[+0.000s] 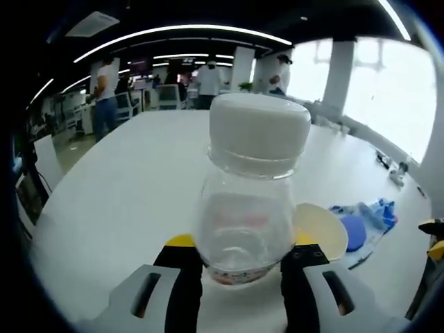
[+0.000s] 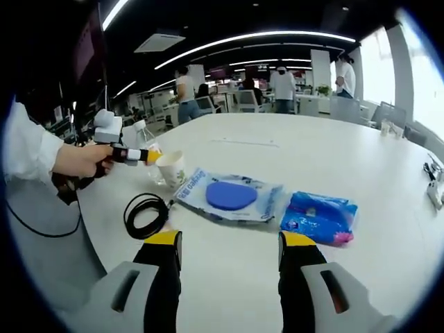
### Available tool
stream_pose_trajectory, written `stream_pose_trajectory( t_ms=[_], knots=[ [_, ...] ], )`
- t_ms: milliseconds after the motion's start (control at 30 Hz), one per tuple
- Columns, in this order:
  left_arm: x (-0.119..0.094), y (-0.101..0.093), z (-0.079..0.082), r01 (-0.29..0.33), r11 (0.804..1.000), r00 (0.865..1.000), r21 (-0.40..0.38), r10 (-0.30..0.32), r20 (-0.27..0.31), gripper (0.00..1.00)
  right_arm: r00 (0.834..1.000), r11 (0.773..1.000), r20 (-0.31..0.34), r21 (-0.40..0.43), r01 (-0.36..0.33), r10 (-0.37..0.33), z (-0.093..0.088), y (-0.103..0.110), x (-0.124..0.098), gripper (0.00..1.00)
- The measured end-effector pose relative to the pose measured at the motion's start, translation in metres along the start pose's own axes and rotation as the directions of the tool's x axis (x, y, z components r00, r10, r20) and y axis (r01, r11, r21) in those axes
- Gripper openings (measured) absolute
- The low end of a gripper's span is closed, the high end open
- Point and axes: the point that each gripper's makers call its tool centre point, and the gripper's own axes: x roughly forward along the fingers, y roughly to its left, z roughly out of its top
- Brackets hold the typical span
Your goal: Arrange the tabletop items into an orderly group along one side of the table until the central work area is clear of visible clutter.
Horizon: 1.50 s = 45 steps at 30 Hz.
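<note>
Clutter on the white table [image 2: 333, 149] is spread before both grippers. In the left gripper view, a clear plastic bottle [image 1: 248, 201] with a white cap [image 1: 260, 128] stands upright between the jaws of the left gripper [image 1: 243, 267], whose black, yellow-tipped jaws close against its base on either side. Just behind the bottle, at about 3 o'clock from it, sits a pale yellow bowl [image 1: 322, 229], and beyond that a blue round item [image 1: 352, 231] in a clear packet, with crumpled blue packaging [image 1: 374, 211] at its far side.

In the right gripper view, the right gripper [image 2: 229, 246] hovers over the table with its jaws spread wide and nothing between them. Ahead of it, at 12 o'clock, lies the packet holding a blue disc [image 2: 231, 195]; a blue wrapped pack [image 2: 320, 216] lies at 2 o'clock, just beside the packet. A coiled black cable [image 2: 146, 214] rests at 10 o'clock near the left jaw. Farther out at 10 o'clock, a person's hand [image 2: 80, 159] holds the other gripper by a paper cup [image 2: 171, 168]; what it grips there is too small to tell. People stand among desks in the office beyond.
</note>
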Motion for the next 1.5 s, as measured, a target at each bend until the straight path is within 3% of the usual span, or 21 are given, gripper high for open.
stream_pose_trajectory(
  t_ms=[133,467,700,767,967,1133,1500],
  knots=[
    [-0.004,-0.005,0.000,-0.004,1.000,1.000,0.012,0.004,0.002,0.40,1.000,1.000,0.000,0.003,0.006,-0.006,-0.001,-0.003,-0.003,0.53],
    [-0.009,-0.003,0.000,-0.026,0.999,1.000,-0.047,0.027,0.007,0.46,1.000,1.000,0.006,0.017,0.023,-0.023,-0.001,-0.014,-0.011,0.53],
    [-0.009,0.006,0.003,-0.024,0.993,0.999,-0.112,0.029,0.040,0.55,1.000,0.999,0.011,0.030,0.014,-0.014,0.001,-0.016,-0.010,0.53],
    [-0.009,0.004,0.005,0.002,0.992,0.998,-0.126,0.005,0.055,0.58,1.000,0.999,0.013,0.034,0.007,-0.008,0.002,-0.015,-0.008,0.53],
    [-0.014,0.015,0.009,0.018,0.989,0.997,-0.149,-0.006,0.082,0.77,1.000,0.999,0.013,0.033,-0.027,0.027,0.006,-0.009,0.000,0.54],
    [-0.023,0.013,0.009,0.048,0.988,0.995,-0.144,-0.034,0.098,0.93,0.998,0.998,0.011,0.028,-0.058,0.058,0.008,-0.003,0.006,0.54],
    [-0.048,0.002,0.004,0.067,0.990,0.995,-0.127,-0.056,0.088,0.97,0.993,0.993,0.006,0.010,-0.122,0.121,0.012,0.005,0.017,0.54]
  ],
)
